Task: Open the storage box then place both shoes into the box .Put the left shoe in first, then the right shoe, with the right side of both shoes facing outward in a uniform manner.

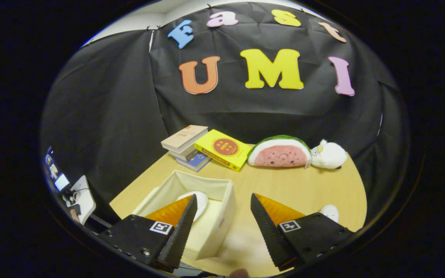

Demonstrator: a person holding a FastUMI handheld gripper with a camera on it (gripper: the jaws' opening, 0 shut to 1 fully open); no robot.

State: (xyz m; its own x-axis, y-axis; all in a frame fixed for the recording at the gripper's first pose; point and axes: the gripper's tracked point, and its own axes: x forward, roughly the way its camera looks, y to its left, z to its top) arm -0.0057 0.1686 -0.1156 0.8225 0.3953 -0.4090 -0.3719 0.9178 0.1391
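White fabric storage box [211, 216] is standing open on the wooden table [303, 185], with one white shoe [199, 200] lying inside. Gripper [222, 216] is hovering spread and empty beside the box. Second white shoe [330, 212] is waiting right of the box, so half seems left.

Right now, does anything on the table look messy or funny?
Mostly tidy. One white shoe sits in the open storage box; the other shoe lies out on the table. The gripper is open, holding nothing.
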